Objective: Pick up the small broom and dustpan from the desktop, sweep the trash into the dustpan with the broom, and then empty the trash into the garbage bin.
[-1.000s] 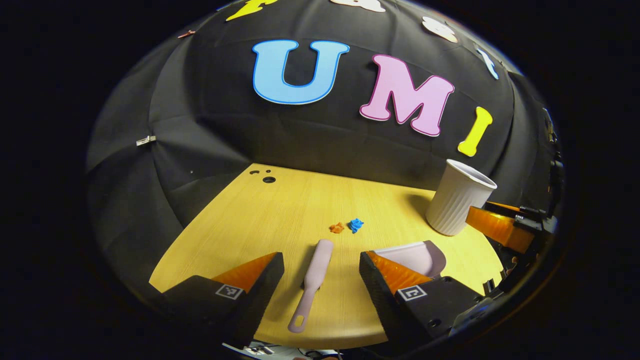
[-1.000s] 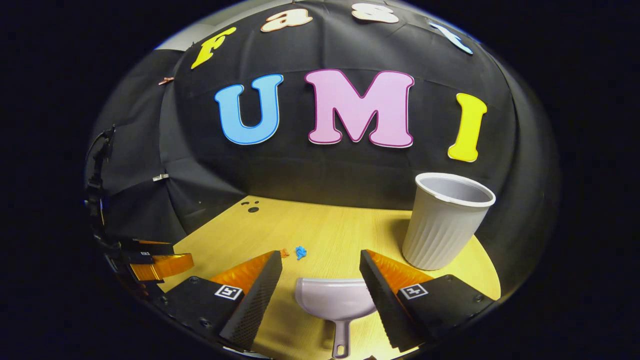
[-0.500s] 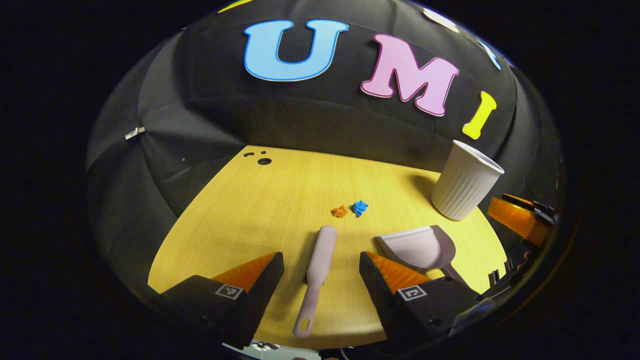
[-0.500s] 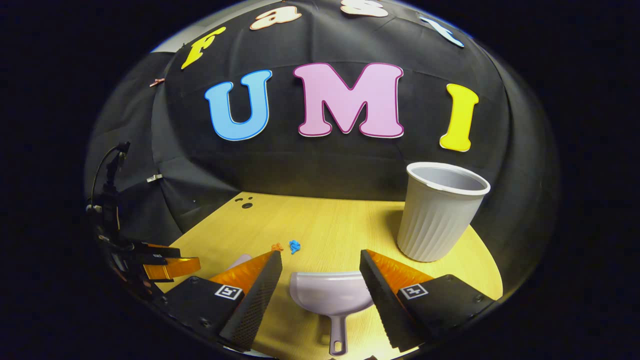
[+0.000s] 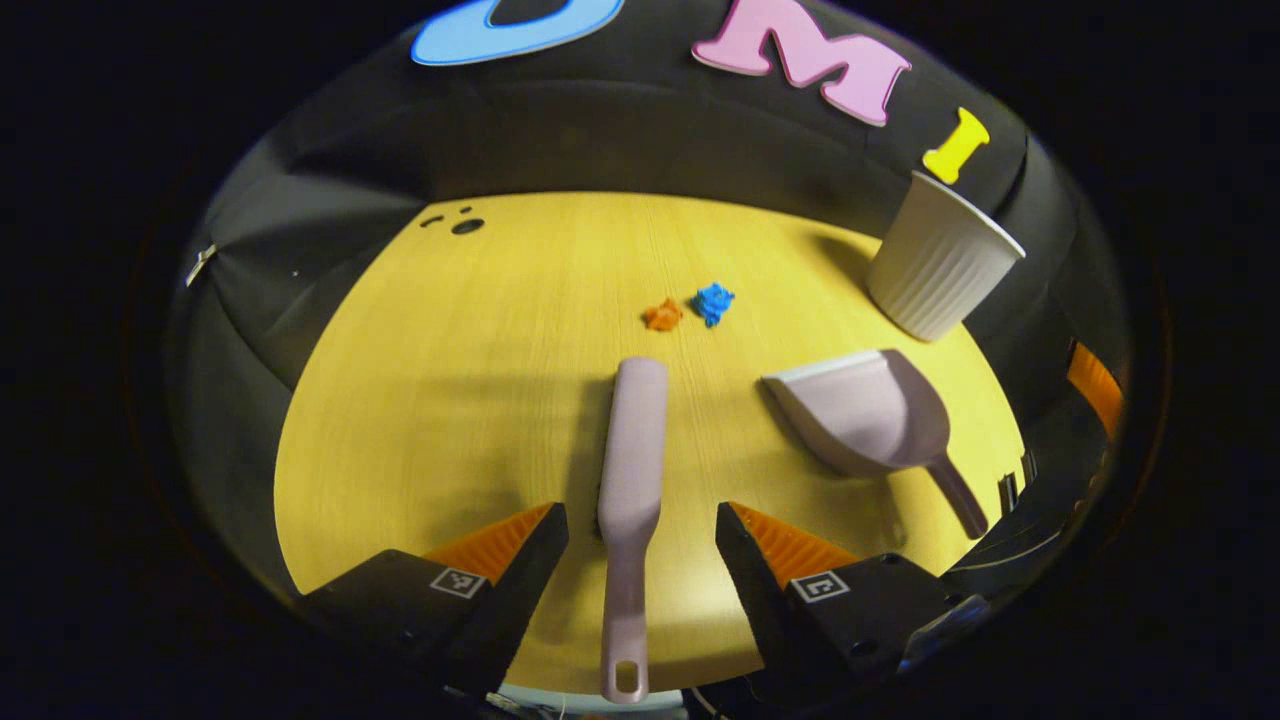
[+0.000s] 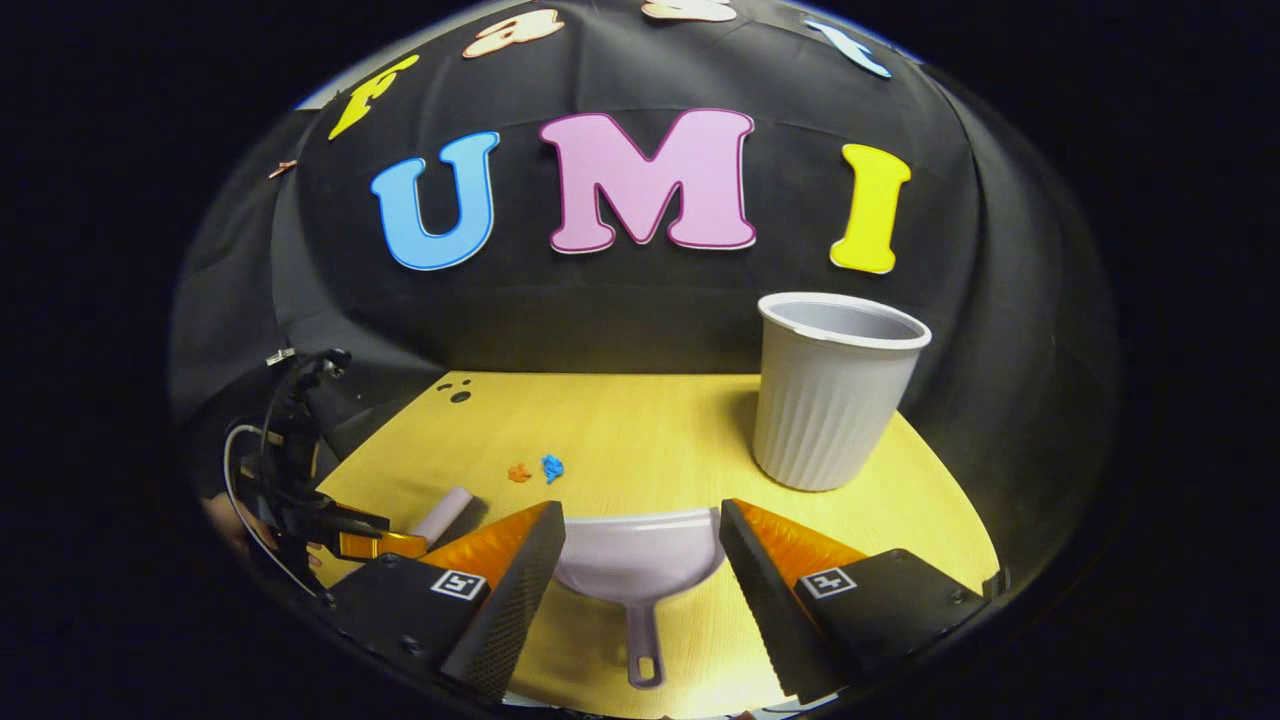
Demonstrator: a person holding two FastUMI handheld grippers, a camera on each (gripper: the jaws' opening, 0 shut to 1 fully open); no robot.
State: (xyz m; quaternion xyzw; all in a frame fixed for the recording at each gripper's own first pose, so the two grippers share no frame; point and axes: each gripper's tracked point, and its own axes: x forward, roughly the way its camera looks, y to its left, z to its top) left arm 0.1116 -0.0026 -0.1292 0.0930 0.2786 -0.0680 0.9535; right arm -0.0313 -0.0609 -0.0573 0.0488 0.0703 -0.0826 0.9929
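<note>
Hovering over the near edge of the yellow wooden desktop, left gripper spread wide, astride the handle of the pale pink plastic broom, fingers clear of it. Lay flat, that broom, head pointing away. In the right gripper view, right gripper likewise spread, flanking the pale pink plastic dustpan, contact not discernible. Beyond the broom's tip, crumpled orange scrap just beside crumpled blue scrap. Farthest right, upright stood the ribbed white garbage bin.
</note>
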